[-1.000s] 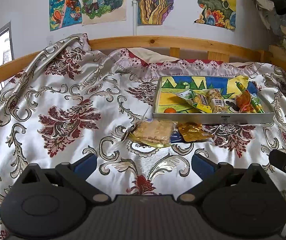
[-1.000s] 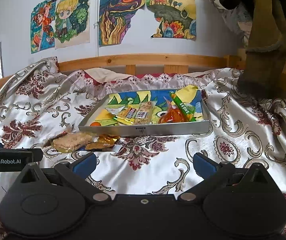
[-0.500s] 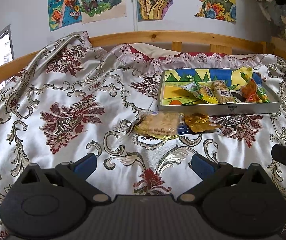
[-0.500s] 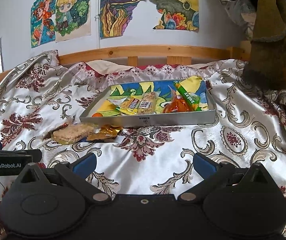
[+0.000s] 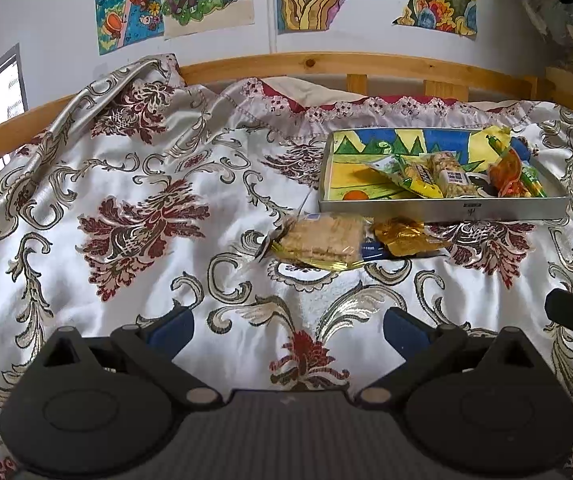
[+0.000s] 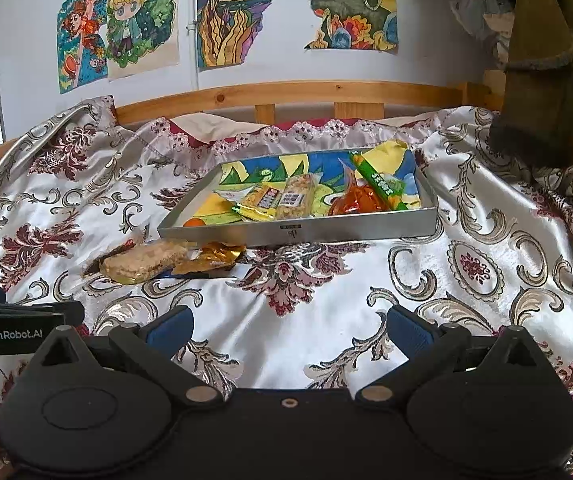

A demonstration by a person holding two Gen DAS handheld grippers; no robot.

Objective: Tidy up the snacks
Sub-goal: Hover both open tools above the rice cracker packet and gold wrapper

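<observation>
Snacks: clear-wrapped beige cracker pack (image 5: 320,240) and crinkled gold foil packet (image 5: 404,236) lie on the satin bedspread (image 5: 146,184), just before the tray.
Left gripper (image 5: 288,326): fingers apart, empty; we approach low, straddling the crackers.
Right gripper (image 6: 290,328): fingers apart, empty.
Grey metal tray (image 6: 298,234): we drop there, beside other packets.

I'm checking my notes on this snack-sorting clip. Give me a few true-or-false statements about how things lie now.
1. Both grippers are open and hold nothing. True: left gripper, right gripper.
2. The cracker pack lies inside the tray. False: it lies on the bedspread, in front of the tray.
3. The gold wrapper lies beside the cracker pack. True.
4. The green stick pack lies outside the tray. False: it is in the tray.
</observation>
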